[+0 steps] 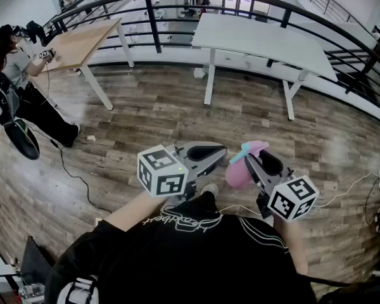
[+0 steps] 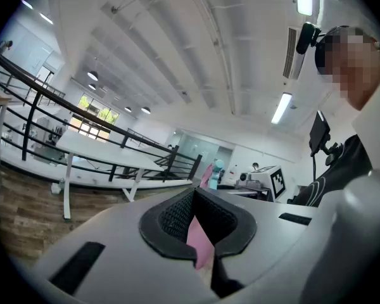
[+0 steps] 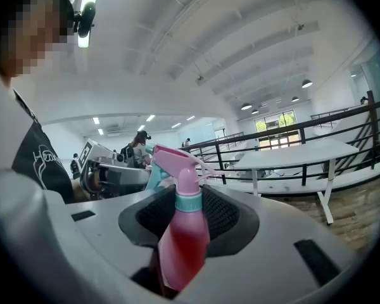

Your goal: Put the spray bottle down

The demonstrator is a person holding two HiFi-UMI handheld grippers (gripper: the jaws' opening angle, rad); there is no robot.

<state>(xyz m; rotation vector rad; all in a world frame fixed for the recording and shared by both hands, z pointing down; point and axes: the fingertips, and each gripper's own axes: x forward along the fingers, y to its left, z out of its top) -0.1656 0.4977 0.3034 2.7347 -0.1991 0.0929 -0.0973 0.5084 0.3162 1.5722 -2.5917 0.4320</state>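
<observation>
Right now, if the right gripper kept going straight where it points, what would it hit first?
Nothing near. The right gripper carries the spray bottle in its jaws; ahead lies open wood floor, then probably the white table, though depth is unclear.

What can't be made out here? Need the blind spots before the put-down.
1. Base of the pink plastic spray bottle: right gripper view, sunk behind the right gripper's grey shell; head view, jaws cover it.
2. Thin pink strip pinched in the left gripper: left gripper view shows one edge, too little to name; head view, gripper covers it.
3. What the person at the light wooden table handles: head view, too small.
</observation>
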